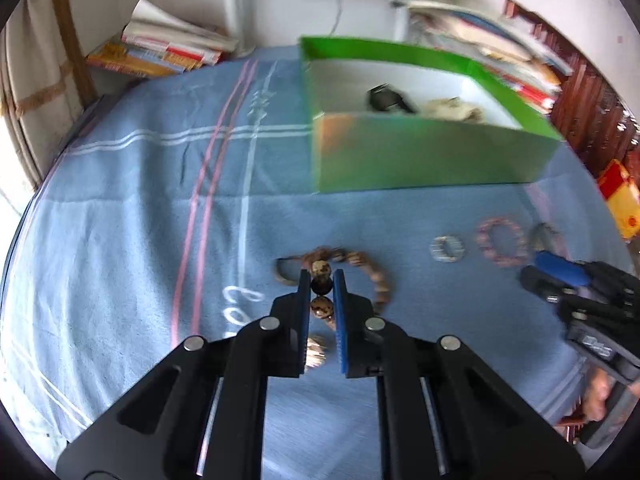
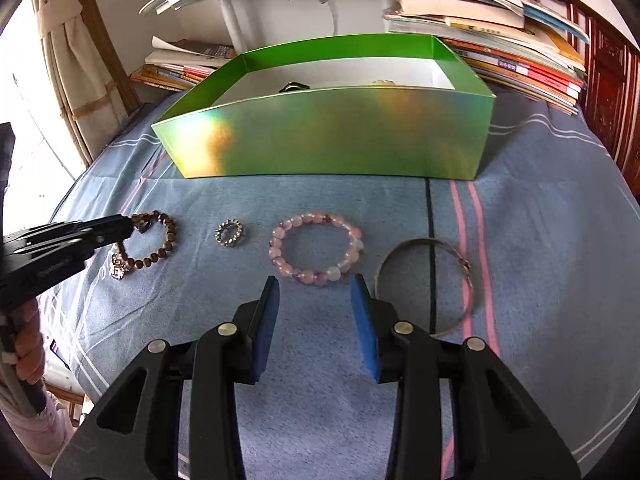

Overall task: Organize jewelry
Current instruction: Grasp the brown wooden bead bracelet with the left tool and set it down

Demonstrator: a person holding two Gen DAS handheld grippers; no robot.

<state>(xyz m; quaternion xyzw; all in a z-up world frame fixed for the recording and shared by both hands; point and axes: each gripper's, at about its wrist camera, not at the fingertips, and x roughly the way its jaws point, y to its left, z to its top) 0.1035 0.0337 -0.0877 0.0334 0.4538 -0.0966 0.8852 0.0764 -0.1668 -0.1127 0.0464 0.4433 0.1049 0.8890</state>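
Observation:
On the blue cloth a brown bead bracelet (image 1: 378, 282) (image 2: 168, 236) lies at the left of a row of jewelry. My left gripper (image 1: 322, 280) (image 2: 130, 228) is shut on its beads. Along the row come a small silver ring (image 2: 231, 233) (image 1: 447, 249), a pink bead bracelet (image 2: 316, 248) (image 1: 502, 242) and a silver bangle (image 2: 424, 280). My right gripper (image 2: 314, 284) (image 1: 534, 268) stands open just short of the pink bracelet, with nothing between its pads. Behind the row stands a green box (image 2: 320, 140) (image 1: 420, 156) holding a dark item (image 1: 386, 98) and a pale one (image 1: 452, 108).
Stacks of books (image 2: 500, 40) (image 1: 160, 48) lie behind the box on both sides. The blue striped cloth (image 2: 320, 360) covers the table. A curtain (image 2: 60, 40) hangs at the left and dark red wood (image 2: 612, 80) stands at the right. A person's hand (image 2: 28, 352) holds the left gripper.

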